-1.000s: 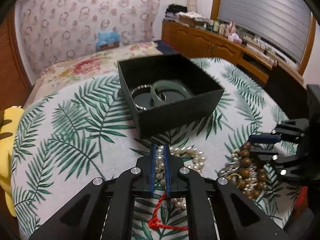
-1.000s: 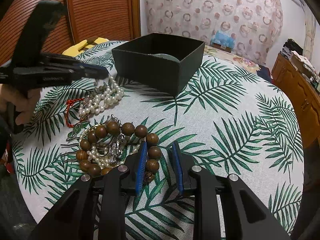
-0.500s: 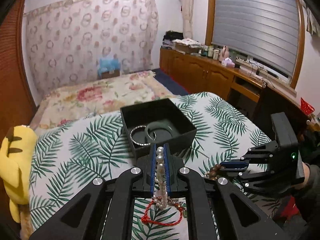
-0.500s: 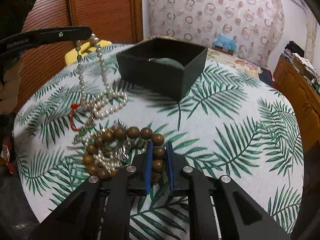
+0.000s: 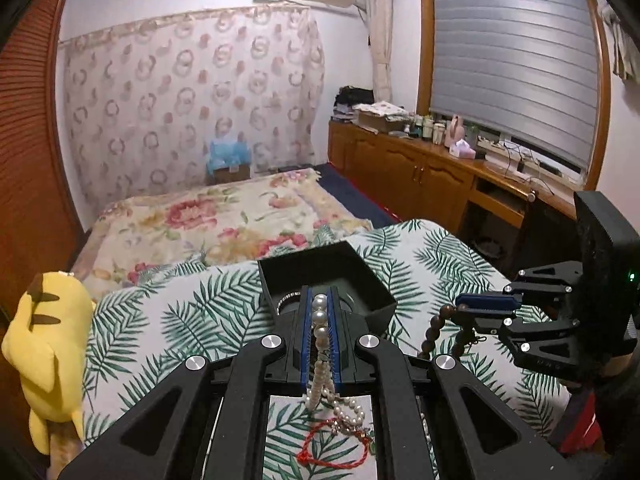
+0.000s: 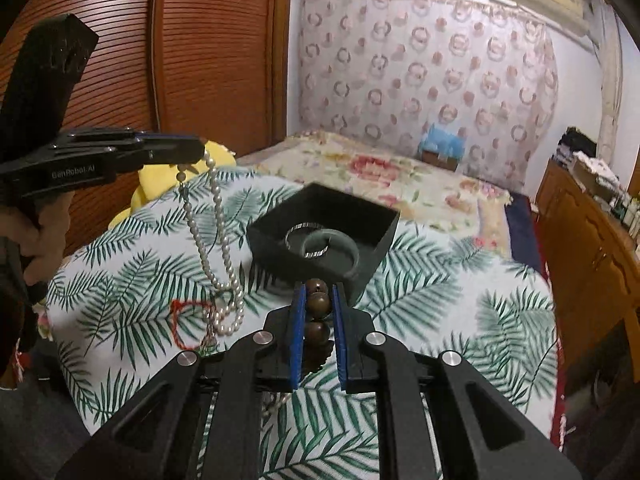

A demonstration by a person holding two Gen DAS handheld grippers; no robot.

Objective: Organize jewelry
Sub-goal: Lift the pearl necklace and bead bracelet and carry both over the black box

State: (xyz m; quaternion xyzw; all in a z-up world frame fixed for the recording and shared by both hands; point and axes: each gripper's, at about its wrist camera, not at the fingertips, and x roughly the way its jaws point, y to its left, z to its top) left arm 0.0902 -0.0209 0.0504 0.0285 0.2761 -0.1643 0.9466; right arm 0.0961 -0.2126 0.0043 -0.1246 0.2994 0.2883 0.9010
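My left gripper (image 5: 319, 300) is shut on a white pearl necklace (image 5: 320, 320), lifted above the table. The pearl necklace (image 6: 218, 240) hangs in a long loop from the left gripper (image 6: 196, 152), its lower end still on the cloth beside a red cord bracelet (image 6: 186, 326). My right gripper (image 6: 318, 292) is shut on a brown wooden bead bracelet (image 6: 318, 304), also raised; in the left wrist view the bead bracelet (image 5: 434, 330) dangles from the right gripper (image 5: 460, 308). The black open box (image 6: 380, 248) holds a silver bangle (image 6: 308, 240) and a green jade bangle (image 6: 332, 248).
The table wears a palm-leaf cloth (image 6: 440, 300). A yellow plush toy (image 5: 48, 344) sits at the table's left edge, the black box (image 5: 372, 280) at its far side. Behind stand a bed with a floral cover (image 5: 224, 220) and a wooden cabinet (image 5: 420, 168).
Both grippers have risen from the table. The right gripper closed on the wooden bead bracelet and lifted it. The pearl necklace has been drawn up off the cloth.
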